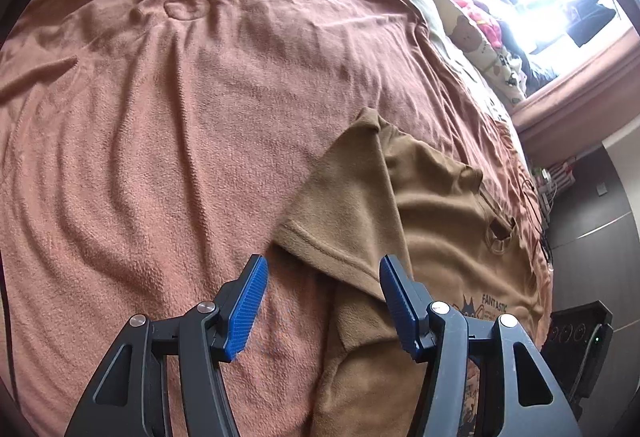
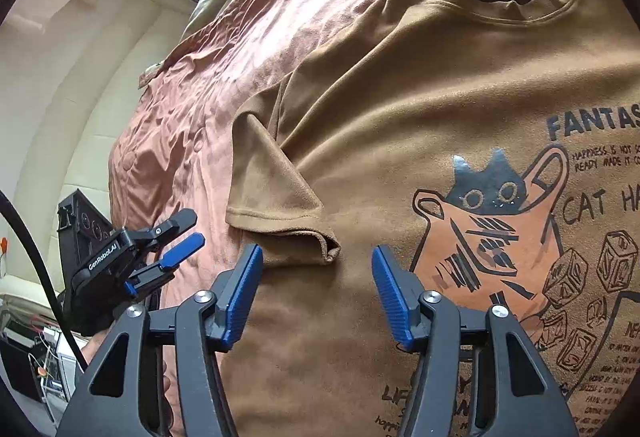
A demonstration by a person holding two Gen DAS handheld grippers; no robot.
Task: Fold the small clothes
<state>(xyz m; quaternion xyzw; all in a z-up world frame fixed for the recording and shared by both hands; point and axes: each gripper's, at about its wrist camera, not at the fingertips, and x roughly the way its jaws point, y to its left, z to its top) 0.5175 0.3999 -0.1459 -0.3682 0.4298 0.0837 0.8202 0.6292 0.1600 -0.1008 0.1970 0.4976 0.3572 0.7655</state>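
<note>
A brown T-shirt (image 2: pixel 400 97) with a cat print (image 2: pixel 488 221) lies front up on a rust-coloured blanket (image 1: pixel 160 117). In the left wrist view the shirt (image 1: pixel 432 205) is at the right, one sleeve (image 1: pixel 344 209) folded over its body. My left gripper (image 1: pixel 322 297) is open, hovering over that sleeve's hem. My right gripper (image 2: pixel 316 289) is open just below the other sleeve (image 2: pixel 276 197), whose cuff is crumpled. The left gripper also shows in the right wrist view (image 2: pixel 176 241), open, off the shirt's left side.
The blanket covers a bed. Pillows and soft toys (image 1: pixel 480 17) lie at the bed's far end under a bright window. A black device (image 1: pixel 576 341) sits beyond the bed edge; it also shows in the right wrist view (image 2: pixel 80 217).
</note>
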